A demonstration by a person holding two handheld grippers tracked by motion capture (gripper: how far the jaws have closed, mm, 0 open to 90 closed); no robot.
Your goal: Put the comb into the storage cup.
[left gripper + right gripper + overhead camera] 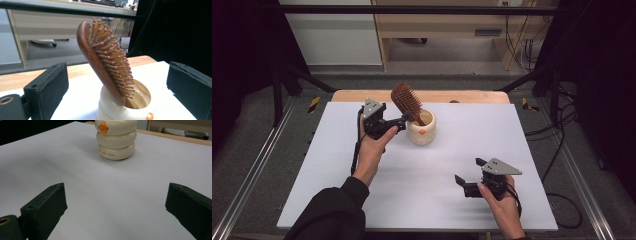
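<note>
1. Wooden hairbrush (406, 101) stands tilted in the cream ringed cup (421, 131), handle down, head leaning toward 10 o'clock.
2. Left gripper (404, 118) is at 9 o'clock of the cup, released, jaws wide on both sides of the brush without touching.
3. Right gripper (468, 170) is released, holding nothing, over the white bench (422, 195) at 5 o'clock, well apart from the cup.

Reddish-brown hairbrush (95, 57); cream holder (116, 138), orange spot; white table (422, 180)
</note>
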